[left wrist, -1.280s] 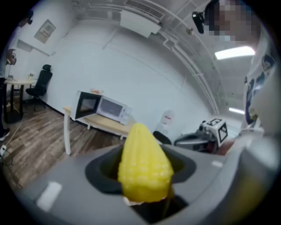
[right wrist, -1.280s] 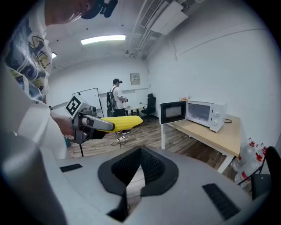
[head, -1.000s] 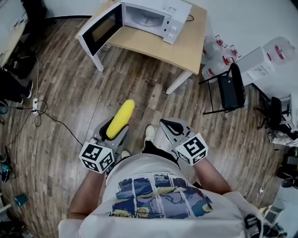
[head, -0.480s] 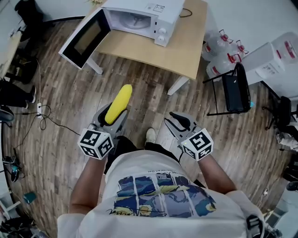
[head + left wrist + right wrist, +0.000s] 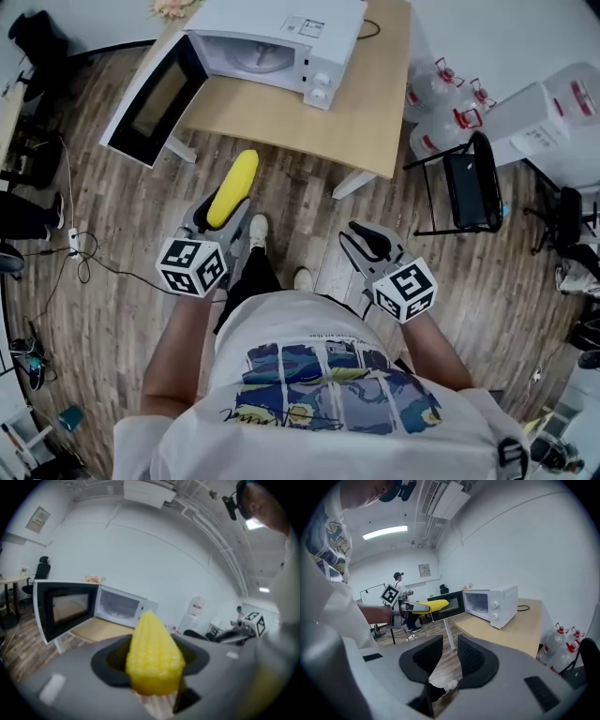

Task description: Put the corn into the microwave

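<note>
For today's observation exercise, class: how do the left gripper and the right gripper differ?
The left gripper is clamped on the corn; the right gripper holds nothing, jaws slightly apart. The left gripper reaches nearer the microwave than the right gripper. Both point towards the table.

The head view looks down; both gripper views, roughly level, share the microwave.

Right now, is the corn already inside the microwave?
No, the corn is clamped in the left tool, out over the floor short of the open microwave.
</note>
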`<state>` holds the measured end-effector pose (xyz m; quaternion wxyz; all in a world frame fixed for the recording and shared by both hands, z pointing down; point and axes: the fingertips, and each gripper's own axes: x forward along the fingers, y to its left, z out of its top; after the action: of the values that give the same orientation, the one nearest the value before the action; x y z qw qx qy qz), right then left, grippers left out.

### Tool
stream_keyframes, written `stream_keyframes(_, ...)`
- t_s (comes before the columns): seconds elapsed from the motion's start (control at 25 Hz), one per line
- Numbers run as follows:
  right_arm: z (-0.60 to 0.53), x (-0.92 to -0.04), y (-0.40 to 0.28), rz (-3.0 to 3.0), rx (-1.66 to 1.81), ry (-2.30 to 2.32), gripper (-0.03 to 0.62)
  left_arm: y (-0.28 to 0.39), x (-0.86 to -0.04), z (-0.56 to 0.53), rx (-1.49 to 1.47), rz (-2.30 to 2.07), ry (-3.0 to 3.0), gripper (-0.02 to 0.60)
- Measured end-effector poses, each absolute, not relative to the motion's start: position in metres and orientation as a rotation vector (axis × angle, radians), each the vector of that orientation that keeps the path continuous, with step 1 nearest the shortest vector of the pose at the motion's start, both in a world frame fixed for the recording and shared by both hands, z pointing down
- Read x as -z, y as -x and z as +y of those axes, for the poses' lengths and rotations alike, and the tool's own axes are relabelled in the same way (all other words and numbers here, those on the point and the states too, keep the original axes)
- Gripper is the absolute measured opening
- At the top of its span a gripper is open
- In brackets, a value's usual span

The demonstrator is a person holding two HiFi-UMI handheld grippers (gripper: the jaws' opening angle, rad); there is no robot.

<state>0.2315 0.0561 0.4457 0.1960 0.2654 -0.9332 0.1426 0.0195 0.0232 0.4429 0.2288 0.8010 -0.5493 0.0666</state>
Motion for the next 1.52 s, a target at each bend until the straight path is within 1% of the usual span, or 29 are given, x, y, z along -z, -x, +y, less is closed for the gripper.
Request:
stream_keyframes(0.16,0.018,-0.442,-0.225,-2.559,-0.432,-0.869,0.084,0.000,-0.453,-0.032,-0.204,-1.466,-2.243,0.252)
stream_keyframes(0.32,-0.019,-0.434,-0.199,-2.522,-0.440,-0.951,0.083,0.023,-0.462,-0.093,-0.255,-1.422,-2.291,0.252)
stream_keyframes(0.56,-0.054,-0.428,-0.156,-2.475,-0.449,-1.029,0.081,0.046,-0.482,-0.173,-0.333,-1.362,-2.355,0.252)
stream_keyframes(0.76,-0.069,-0.426,-0.144,-2.441,-0.482,-1.134,0.081,0.054,-0.504,-0.231,-0.393,-1.334,-2.390,0.252)
stream_keyframes(1.04,-0.091,-0.423,-0.163,-2.378,-0.507,-1.177,0.079,0.053,-0.533,-0.305,-0.456,-1.351,-2.373,0.252)
stream_keyframes(1.28,-0.112,-0.422,-0.197,-2.347,-0.590,-1.261,0.075,0.033,-0.551,-0.359,-0.510,-1.357,-2.377,0.252)
stream_keyframes(1.52,-0.130,-0.420,-0.224,-2.309,-0.574,-1.332,0.075,0.016,-0.570,-0.402,-0.570,-1.357,-2.391,0.252)
